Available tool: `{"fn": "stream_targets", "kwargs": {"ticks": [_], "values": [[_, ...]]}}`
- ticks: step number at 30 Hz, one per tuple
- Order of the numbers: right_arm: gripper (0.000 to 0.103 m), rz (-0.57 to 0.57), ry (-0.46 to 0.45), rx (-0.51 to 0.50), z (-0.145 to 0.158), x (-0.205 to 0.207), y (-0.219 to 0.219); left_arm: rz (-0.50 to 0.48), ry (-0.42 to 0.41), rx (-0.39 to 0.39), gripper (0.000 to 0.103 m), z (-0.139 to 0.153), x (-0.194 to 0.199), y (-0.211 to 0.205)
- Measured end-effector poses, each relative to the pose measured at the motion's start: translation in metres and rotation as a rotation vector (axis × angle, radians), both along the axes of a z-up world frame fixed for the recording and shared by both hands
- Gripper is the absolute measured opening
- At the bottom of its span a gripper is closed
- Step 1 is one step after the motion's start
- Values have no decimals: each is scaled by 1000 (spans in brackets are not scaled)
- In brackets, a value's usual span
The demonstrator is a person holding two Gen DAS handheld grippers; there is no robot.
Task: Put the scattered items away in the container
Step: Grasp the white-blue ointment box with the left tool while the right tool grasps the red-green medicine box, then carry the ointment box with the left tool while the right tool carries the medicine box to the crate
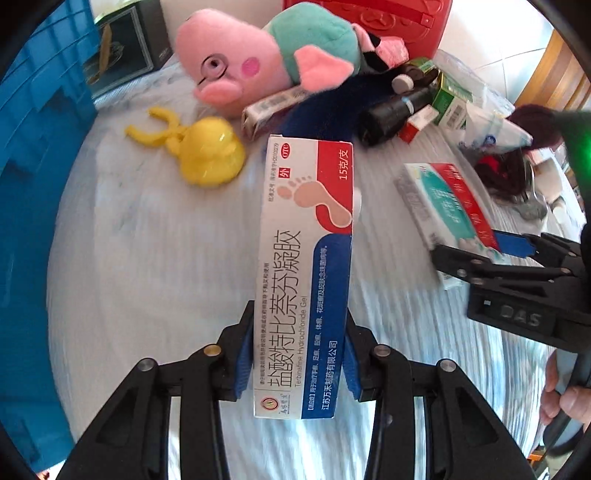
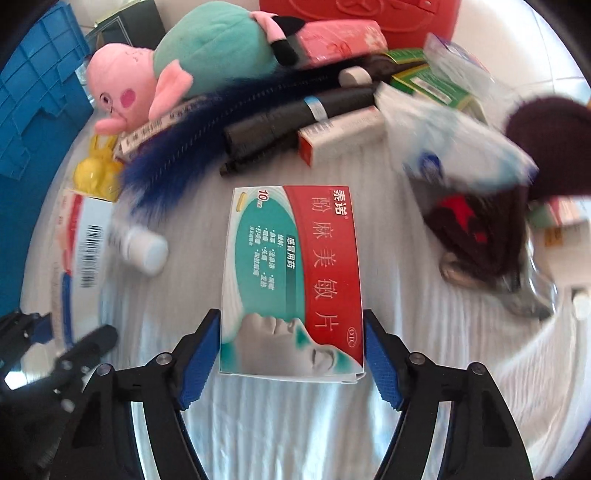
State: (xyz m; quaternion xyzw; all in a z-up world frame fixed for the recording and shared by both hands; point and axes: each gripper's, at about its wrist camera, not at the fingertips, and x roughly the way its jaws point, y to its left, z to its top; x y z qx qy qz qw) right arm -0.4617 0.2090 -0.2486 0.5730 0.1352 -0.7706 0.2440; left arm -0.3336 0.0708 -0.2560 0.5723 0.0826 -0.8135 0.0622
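Two medicine boxes sit in my claws. My left claw (image 1: 295, 354) grips the long foot-gel box (image 1: 306, 266) by its near end, the blue pads pressed flat against both long sides, so the box sticks out ahead of the claw above the white ribbed cover (image 1: 147, 240). My right claw (image 2: 291, 354) straddles the red-and-green cold-tablet box (image 2: 291, 280), which lies flat on the cover; its pads stand right at the box's two long edges, but I cannot tell whether they press on it yet.

The blue crate (image 1: 37, 166) stands at the left edge of the cover, well apart from both boxes. Just beyond the gel box lie a yellow plastic toy (image 1: 207, 151) and a pink pig plush (image 1: 258, 62) in a green top, with a blue furry strip (image 2: 207, 125) running out from under the plush. A black bottle (image 1: 391, 114) lies beside small green and red cartons, and a crumpled clear bag (image 2: 454, 140) rests next to them. A small white bottle (image 2: 142, 249) lies on its side to the left of the cold-tablet box. A dark maroon knitted thing (image 2: 480, 229) is heaped on the right. A red case (image 1: 388, 18) stands at the far side.
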Motion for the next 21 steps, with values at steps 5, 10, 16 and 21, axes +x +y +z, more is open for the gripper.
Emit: {"fn": "stream_targets", "kwargs": {"ticks": [5,10,16,21], "values": [[74,54,-37,23,1,32,17,-4,-50,20,39,-10,8,10],[92,49,-40,16,0,38,19,0,-34,6,48,-11,4,11],[103,-9,42,-4,-2,40,22,1,13,-35,57,-12,-1,12],[103,-14,39,6,1,37,21,5,30,-35,57,-12,-1,11]]}}
